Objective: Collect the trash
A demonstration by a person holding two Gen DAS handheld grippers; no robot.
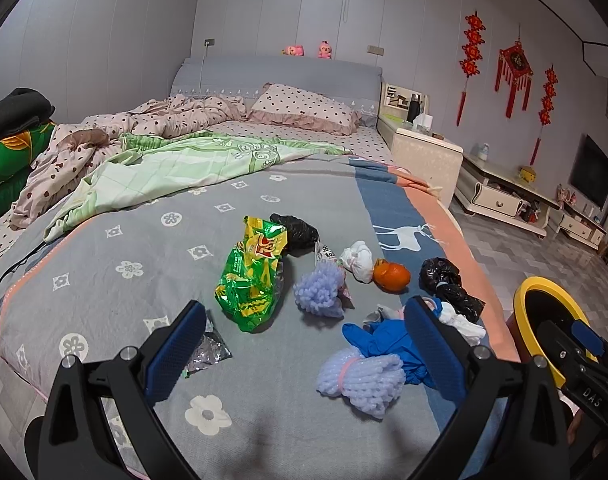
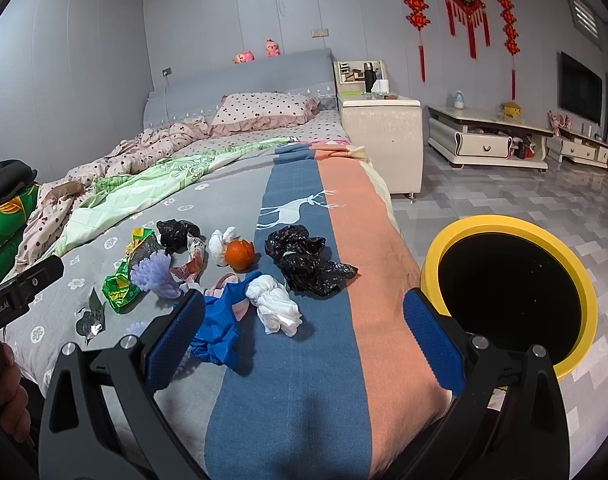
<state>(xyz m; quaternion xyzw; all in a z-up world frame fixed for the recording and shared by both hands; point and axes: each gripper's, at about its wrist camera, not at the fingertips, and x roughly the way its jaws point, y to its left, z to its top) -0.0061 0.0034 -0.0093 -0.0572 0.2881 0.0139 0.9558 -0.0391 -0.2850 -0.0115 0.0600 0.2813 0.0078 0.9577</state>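
One bed (image 1: pixel 151 280) fills the room, its grey, blue and orange blanket bearing the trash. One yellow-rimmed bin (image 2: pixel 508 292) stands on the tiled floor just beside it. On the blanket lie two black bags (image 2: pixel 304 260), two purple foam nets (image 1: pixel 360 380), two white tissue wads (image 2: pixel 273 306), one green snack wrapper (image 1: pixel 251 276), one blue glove (image 2: pixel 217 328) and one orange peel (image 1: pixel 391 276). The left gripper (image 1: pixel 304 352) and right gripper (image 2: pixel 304 348) hang over the blanket, jaws spread, holding nothing.
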